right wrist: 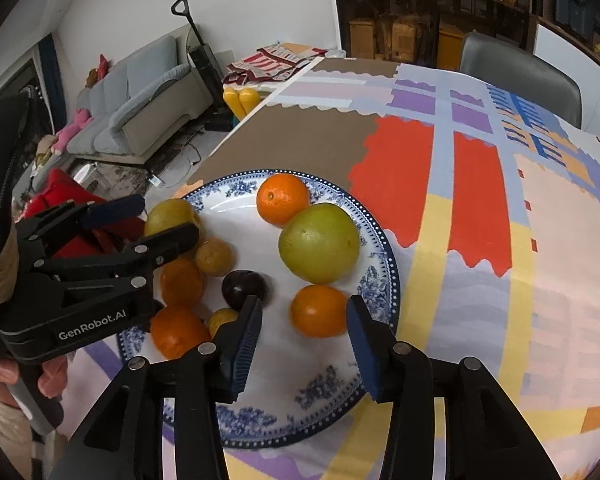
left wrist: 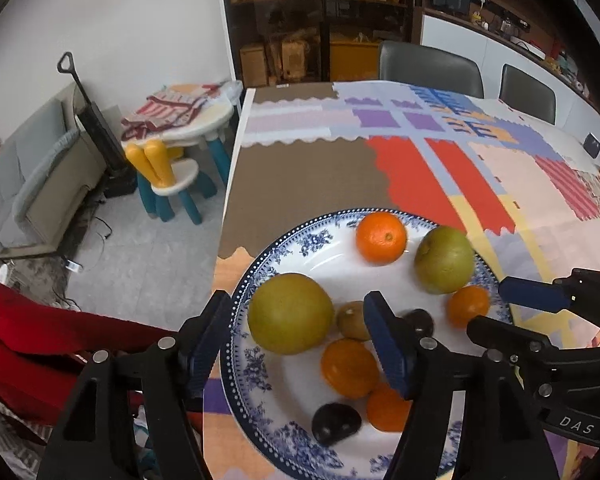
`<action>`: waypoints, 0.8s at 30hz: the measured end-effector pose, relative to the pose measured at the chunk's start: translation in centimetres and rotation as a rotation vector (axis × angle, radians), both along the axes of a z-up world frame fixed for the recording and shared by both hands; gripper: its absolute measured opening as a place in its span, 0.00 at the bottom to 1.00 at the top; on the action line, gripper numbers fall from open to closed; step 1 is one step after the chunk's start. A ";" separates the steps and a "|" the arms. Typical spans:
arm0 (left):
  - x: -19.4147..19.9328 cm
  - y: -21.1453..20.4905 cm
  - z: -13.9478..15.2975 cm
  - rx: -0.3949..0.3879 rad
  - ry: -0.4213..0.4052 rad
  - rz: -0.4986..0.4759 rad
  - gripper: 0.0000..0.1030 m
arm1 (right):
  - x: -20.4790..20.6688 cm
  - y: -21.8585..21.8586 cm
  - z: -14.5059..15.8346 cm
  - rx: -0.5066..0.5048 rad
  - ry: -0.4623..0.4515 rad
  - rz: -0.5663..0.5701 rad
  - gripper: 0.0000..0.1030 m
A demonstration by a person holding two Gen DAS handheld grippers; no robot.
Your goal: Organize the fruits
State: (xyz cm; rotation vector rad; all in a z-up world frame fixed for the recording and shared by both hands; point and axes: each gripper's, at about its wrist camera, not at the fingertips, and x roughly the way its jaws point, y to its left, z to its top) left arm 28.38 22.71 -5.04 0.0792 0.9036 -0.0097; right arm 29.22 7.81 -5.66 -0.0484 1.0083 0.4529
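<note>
A blue-and-white plate (left wrist: pixel 284 248) (right wrist: pixel 332 396) holds several fruits: two large green-yellow fruits (left wrist: pixel 290 312) (right wrist: pixel 319 243), several oranges (left wrist: pixel 381 237) (right wrist: pixel 283 199), small brown kiwis (left wrist: pixel 352 319) (right wrist: pixel 214 257) and dark plums (left wrist: pixel 336 424) (right wrist: pixel 244 289). My left gripper (left wrist: pixel 300 336) is open and empty, its jaws either side of the near large fruit. My right gripper (right wrist: pixel 304 340) is open and empty just in front of an orange (right wrist: pixel 318 310); it also shows in the left wrist view (left wrist: pixel 512 308).
The plate sits near the left edge of a table with a patchwork cloth (left wrist: pixel 440 168) (right wrist: pixel 480 200). Grey chairs (left wrist: pixel 430 66) stand at the far side. A child's table and chair (left wrist: pixel 172 160), a sofa and a red object (left wrist: pixel 40 344) lie off to the left.
</note>
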 end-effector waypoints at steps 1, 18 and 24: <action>-0.4 -0.2 0.4 0.007 -0.008 0.005 0.66 | -0.3 -0.2 0.3 0.004 -0.006 -0.002 0.44; -11.6 -7.2 7.3 -0.036 -0.176 0.021 0.75 | -8.5 -7.9 7.0 0.084 -0.189 -0.043 0.61; -15.7 -10.1 9.1 -0.025 -0.264 0.021 0.86 | -12.0 -11.6 8.7 0.110 -0.229 -0.077 0.61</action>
